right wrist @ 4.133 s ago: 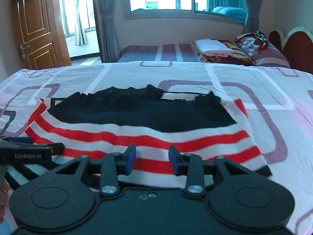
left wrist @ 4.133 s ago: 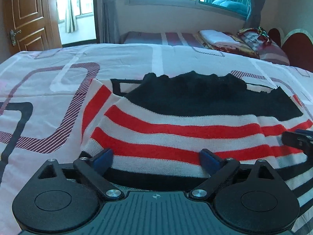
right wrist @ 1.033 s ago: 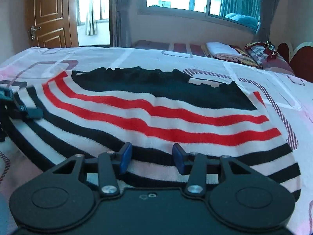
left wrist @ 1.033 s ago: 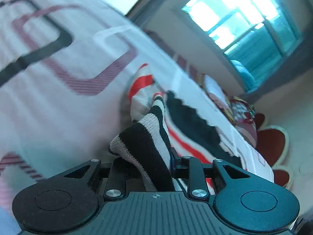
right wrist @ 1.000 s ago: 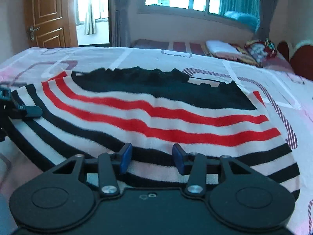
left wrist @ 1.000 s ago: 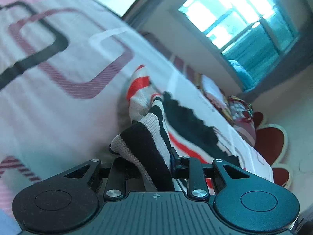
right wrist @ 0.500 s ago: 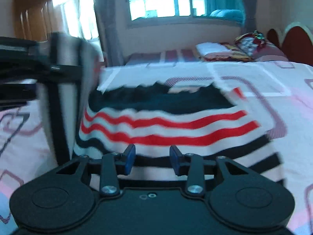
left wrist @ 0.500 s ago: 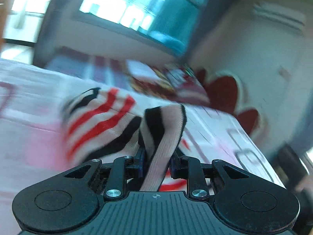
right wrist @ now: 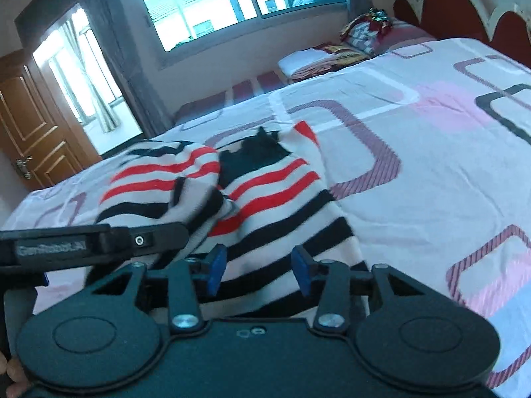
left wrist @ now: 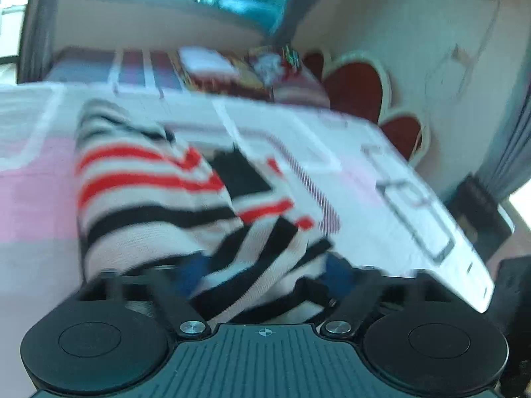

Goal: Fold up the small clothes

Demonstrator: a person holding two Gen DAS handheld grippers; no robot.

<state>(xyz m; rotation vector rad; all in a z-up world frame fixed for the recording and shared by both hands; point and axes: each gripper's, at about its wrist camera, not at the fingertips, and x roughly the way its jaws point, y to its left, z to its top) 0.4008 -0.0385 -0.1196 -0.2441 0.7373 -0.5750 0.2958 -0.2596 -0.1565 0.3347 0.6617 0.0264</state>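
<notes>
Our left hand-held gripper [left wrist: 265, 272] has its jaws spreading wide at this moment, and the folded-over edge of the striped sweater [left wrist: 159, 192] lies loose between its blue pads [left wrist: 192, 275] without being pinched, as far as the blur lets us tell. We judge that this is the release of a fold: the left side of the sweater lies across the middle, so the fabric sits doubled in a soft hump rather than flat. In the right wrist view that hump shows left of centre, with the left tool's black finger [right wrist: 132, 242] reaching in over it from the left edge.

Our right hand-held gripper [right wrist: 259, 270] has its jaws opening too, moderately parted over the near hem, striped cloth showing between the pads but not clamped. It seems placed there to take the near right corner for the matching fold.

The sweater rests on the bed [right wrist: 431, 172], its right edge running diagonally from the black collar [right wrist: 255, 156] down toward us. Right of that edge the patterned sheet is bare and wide, so we have free room to swing a fold inward. Far off, pillows and folded bedding [right wrist: 318, 56] sit well apart near the headboard [right wrist: 464, 10], out of our way. To the left, the bed's far corner and a wooden door [right wrist: 36, 139] lie beyond.
</notes>
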